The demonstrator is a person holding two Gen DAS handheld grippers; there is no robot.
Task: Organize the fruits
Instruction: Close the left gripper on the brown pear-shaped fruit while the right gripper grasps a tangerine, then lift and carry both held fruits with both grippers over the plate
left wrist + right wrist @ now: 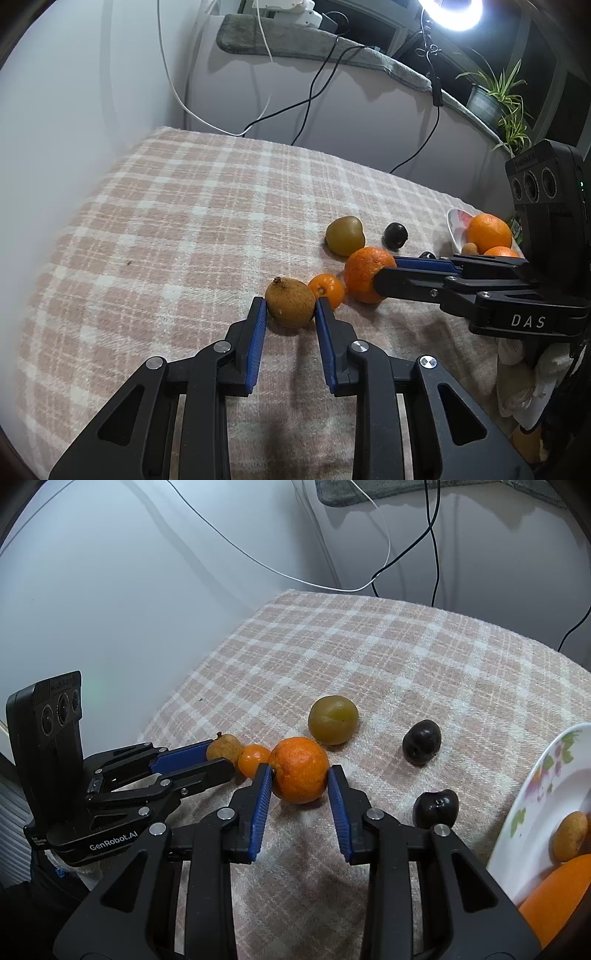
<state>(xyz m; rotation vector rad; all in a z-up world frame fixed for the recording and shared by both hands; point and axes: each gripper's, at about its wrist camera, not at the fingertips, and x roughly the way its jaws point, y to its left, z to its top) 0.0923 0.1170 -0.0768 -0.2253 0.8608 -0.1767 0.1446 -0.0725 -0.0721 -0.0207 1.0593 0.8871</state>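
**Two grippers, two fruits pinched**

The left gripper (290,304) pinches a brown fruit (290,302) on the checked cloth (147,229). A small orange (327,289) touches it at 2 o'clock. Next, the right gripper (300,775) pinches the big orange (300,770). The plate (532,786) at 3 o'clock is cut off. One dark plum (436,806) hides partly behind a finger. Bare cloth lies at 10 o'clock.

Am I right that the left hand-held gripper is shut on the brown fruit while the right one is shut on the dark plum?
Not quite: the right hand-held gripper is shut on the large orange, not a dark plum, as the right wrist view shows. The left hand-held gripper is indeed shut on the brown fruit.
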